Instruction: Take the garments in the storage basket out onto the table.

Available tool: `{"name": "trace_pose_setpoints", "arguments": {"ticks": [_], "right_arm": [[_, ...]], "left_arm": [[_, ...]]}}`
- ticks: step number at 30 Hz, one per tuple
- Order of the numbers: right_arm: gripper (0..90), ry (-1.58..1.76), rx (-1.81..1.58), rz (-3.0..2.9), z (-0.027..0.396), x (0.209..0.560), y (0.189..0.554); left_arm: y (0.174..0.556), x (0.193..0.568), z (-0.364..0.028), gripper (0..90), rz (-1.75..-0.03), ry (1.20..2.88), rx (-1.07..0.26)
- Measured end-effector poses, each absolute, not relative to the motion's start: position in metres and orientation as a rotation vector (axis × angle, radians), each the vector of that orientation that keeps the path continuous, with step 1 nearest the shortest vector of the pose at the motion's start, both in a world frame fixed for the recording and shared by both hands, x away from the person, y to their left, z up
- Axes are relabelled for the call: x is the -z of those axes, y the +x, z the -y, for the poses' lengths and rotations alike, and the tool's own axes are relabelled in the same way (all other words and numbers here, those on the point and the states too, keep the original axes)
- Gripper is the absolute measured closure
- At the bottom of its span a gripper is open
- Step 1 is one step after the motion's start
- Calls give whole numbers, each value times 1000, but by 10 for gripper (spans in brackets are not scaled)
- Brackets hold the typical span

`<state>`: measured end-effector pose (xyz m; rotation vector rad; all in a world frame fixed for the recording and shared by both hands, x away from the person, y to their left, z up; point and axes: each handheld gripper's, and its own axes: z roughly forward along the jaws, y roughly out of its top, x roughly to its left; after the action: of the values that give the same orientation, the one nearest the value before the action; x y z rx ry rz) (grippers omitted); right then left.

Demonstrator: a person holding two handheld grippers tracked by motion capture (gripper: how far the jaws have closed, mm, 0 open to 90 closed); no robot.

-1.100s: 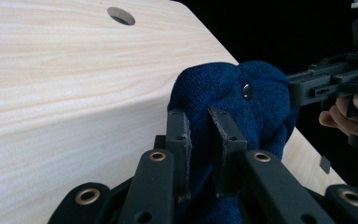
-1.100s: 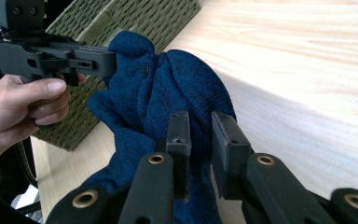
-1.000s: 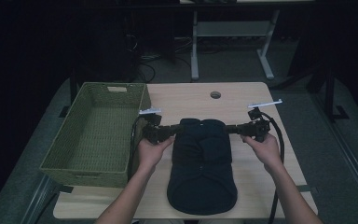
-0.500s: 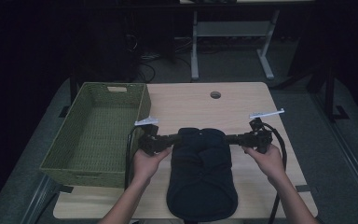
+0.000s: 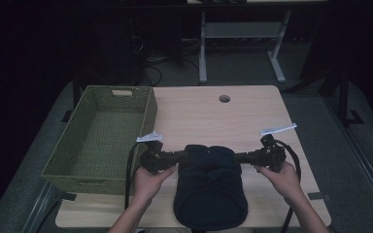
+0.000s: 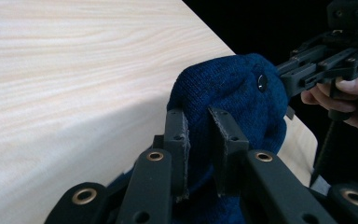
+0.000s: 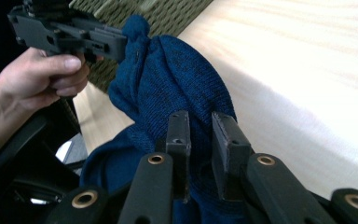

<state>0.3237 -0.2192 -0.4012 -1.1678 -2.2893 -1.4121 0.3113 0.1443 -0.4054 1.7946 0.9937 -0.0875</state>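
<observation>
We hold the dark blue knit garment by its far edge, left gripper and right gripper each pinching a fold between their fingers. Since the earlier frames we've drawn it nearer along the counter, beside the green basket; its near end now overhangs the edge.

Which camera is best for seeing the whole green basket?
The high view: the whole green basket sits on the table's left, open and hollow inside. The right gripper view catches a bit of its woven wall behind the blue knitted garment. The left gripper view looks at the garment and table instead.
</observation>
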Motion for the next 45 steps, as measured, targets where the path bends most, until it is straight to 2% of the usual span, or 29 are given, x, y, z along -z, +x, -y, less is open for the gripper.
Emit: {"name": "trace_pose_setpoints", "arguments": {"ticks": [18, 28, 35, 38, 45], "right_arm": [[774, -1097, 1370, 2279, 221, 415, 283], [774, -1101, 1214, 2317, 214, 447, 267], [778, -1118, 1151, 2336, 208, 460, 265], [778, -1122, 1145, 2343, 206, 461, 268], [781, -1184, 1176, 2327, 209, 462, 286]], "left_arm": [[274, 420, -149, 784, -971, 1814, 203], [256, 449, -141, 785, -1000, 1903, 275], [252, 458, -141, 786, -994, 1925, 266], [255, 456, -137, 785, -990, 1947, 223], [273, 456, -132, 786, -1022, 1929, 186]]}}
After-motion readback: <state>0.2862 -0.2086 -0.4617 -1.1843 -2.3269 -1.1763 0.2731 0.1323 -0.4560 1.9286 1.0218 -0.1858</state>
